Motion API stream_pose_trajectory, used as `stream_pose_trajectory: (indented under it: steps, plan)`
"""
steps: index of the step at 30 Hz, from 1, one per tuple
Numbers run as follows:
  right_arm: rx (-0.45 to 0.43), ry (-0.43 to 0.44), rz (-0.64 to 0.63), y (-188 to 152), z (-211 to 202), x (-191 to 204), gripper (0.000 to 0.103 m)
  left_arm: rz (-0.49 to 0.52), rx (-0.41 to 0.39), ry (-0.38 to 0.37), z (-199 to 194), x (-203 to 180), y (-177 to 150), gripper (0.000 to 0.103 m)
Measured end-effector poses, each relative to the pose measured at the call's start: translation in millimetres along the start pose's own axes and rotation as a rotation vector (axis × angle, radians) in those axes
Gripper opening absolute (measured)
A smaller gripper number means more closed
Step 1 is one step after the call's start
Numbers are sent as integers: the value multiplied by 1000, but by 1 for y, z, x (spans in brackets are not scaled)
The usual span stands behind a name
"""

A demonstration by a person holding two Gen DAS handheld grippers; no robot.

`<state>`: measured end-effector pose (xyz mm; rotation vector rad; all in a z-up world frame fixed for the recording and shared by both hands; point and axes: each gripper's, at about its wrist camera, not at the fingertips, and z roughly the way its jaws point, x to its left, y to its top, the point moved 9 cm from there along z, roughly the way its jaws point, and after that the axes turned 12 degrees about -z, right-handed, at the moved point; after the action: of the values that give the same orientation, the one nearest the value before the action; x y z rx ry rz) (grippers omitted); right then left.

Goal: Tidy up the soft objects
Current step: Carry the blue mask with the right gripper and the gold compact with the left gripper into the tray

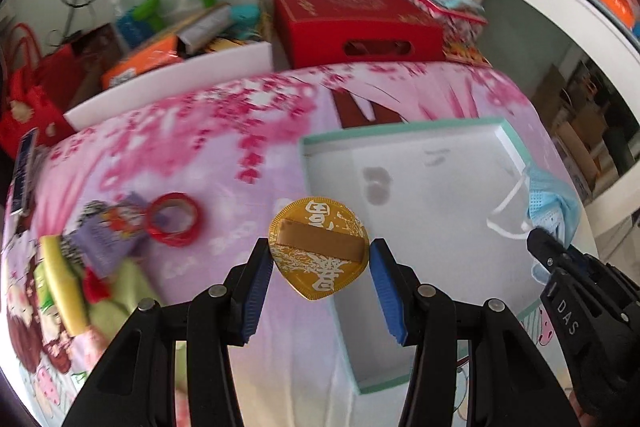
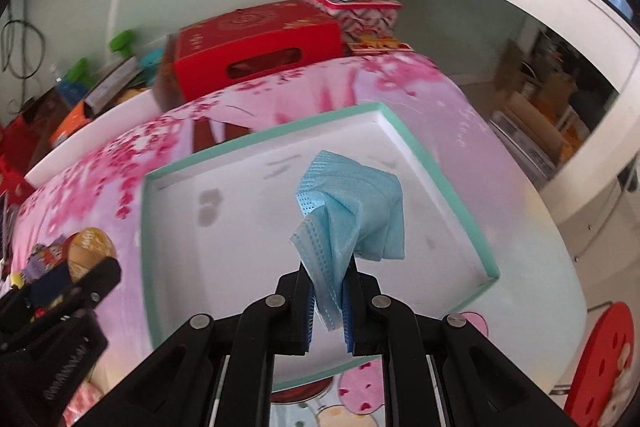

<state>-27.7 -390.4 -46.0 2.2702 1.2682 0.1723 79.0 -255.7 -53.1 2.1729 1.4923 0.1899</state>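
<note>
Right gripper (image 2: 327, 301) clamped on crumpled blue pleated face mask (image 2: 352, 211), held above shallow white teal-rimmed box (image 2: 440, 163); lower well inside rim before releasing. Left gripper (image 1: 320, 267) apparently pinching gold heart-shaped pouch (image 1: 318, 251)

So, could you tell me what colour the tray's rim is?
Mint green rim, clearest in the right wrist view.
</note>
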Motion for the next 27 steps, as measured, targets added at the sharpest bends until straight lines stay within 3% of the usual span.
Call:
stream_pose_trajectory:
  steps: [7,8,10,12,14,17,19,22,24,26,27]
  plan:
    - [9,-24,28,-3,1,-8,14,47,14,-66,21,-27,-7,52]
    - [7,-25,30,-3,1,-8,16,55,15,-74,22,-29,-9,55]
    - [4,-33,38,-2,0,-10,17,57,20,-80,24,-31,-9,70]
    - [6,-29,53,-3,-1,-13,26,48,21,-88,22,-29,-9,79]
    - [8,-23,66,-4,-1,-15,40,35,15,-88,19,-25,-8,80]
    - [12,-27,66,-6,-1,-17,51,12,17,-67,20,-15,-8,82]
    - [15,-20,65,-6,-1,-17,63,-13,21,-43,20,-5,-8,82]
    - [32,-5,61,-9,4,-15,73,-57,15,10,19,14,-6,98]
    - [47,-8,56,-12,7,-15,83,-84,1,37,18,25,-4,99]
    - [57,-15,45,-15,10,-14,101,-112,-3,67,17,36,-2,100]
    - [59,-19,40,-16,11,-14,103,-129,-3,85,17,43,-2,100]
